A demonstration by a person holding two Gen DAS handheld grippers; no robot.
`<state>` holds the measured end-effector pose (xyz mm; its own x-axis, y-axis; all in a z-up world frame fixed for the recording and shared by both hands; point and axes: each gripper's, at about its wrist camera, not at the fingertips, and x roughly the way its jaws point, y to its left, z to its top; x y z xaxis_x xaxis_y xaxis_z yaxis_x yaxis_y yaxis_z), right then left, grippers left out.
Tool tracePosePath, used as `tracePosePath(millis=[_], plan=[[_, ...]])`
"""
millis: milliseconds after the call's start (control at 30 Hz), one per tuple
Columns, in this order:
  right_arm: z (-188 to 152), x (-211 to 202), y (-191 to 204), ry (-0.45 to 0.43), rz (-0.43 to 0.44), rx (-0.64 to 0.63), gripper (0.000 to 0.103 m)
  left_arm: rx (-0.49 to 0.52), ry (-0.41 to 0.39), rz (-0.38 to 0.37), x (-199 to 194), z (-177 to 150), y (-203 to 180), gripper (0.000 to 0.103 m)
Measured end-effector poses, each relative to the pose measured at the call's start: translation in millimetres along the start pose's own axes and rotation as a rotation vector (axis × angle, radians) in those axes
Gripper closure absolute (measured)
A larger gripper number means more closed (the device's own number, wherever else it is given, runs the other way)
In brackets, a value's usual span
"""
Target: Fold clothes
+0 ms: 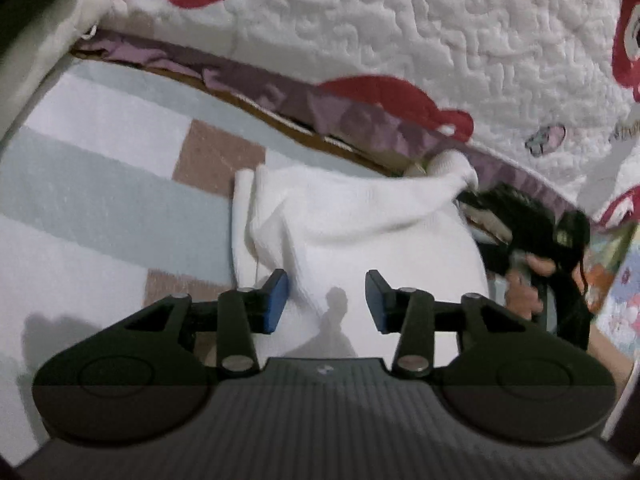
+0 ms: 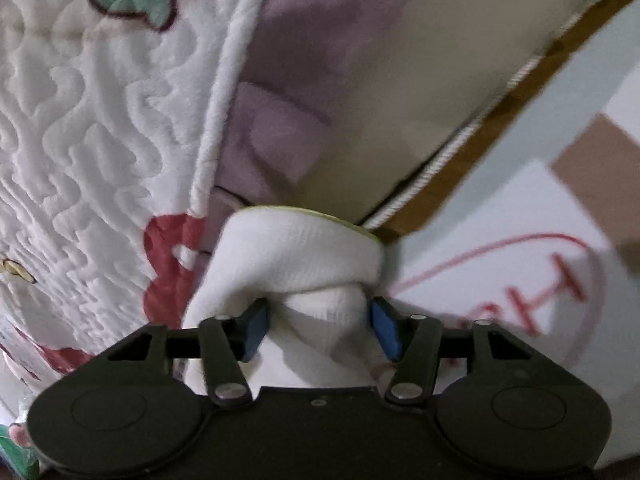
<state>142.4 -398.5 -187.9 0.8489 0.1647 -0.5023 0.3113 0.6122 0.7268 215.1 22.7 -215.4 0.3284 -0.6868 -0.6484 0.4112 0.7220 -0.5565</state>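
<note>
A white knit garment (image 1: 360, 224) lies on a striped mat (image 1: 100, 184) beside a bed. My left gripper (image 1: 327, 300) hangs open over the garment's near edge, its blue pads apart and the cloth lying under the gap. My right gripper (image 1: 480, 216), held by a person's hand (image 1: 524, 292), pulls the garment's far right corner up and taut. In the right wrist view a thick bunch of the garment (image 2: 304, 256) sits pinched between the blue pads of that gripper (image 2: 320, 328), with a fold standing up above them.
A white quilt with red shapes (image 1: 400, 20) hangs over the bed side, above a purple sheet (image 1: 360, 120). The mat has pale blue, white and brown blocks. The right wrist view shows a red circle with letters (image 2: 520, 280) on it. The bed frame edge (image 2: 460, 168) runs close behind the garment.
</note>
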Motion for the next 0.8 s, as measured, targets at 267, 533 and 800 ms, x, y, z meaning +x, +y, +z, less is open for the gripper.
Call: tracePosePath(millis=[267,533,800], plan=[[18.1,-41.0,76.1,-0.103,0.134,-0.388,0.085,0.113,-0.128,0.207,-0.7,3.6,-10.1,0.079],[64.3,-73.4,110.9,-0.128,-0.115,-0.554,0.037,0.027,-0.23,0.278,-31.6,0.6,-6.0,0.074],[-9.6,-106.6,46.1,0.022,-0.079,-0.346,0.037,0.025,-0.053,0.223,-63.4,-61.1,-38.1,0.061]])
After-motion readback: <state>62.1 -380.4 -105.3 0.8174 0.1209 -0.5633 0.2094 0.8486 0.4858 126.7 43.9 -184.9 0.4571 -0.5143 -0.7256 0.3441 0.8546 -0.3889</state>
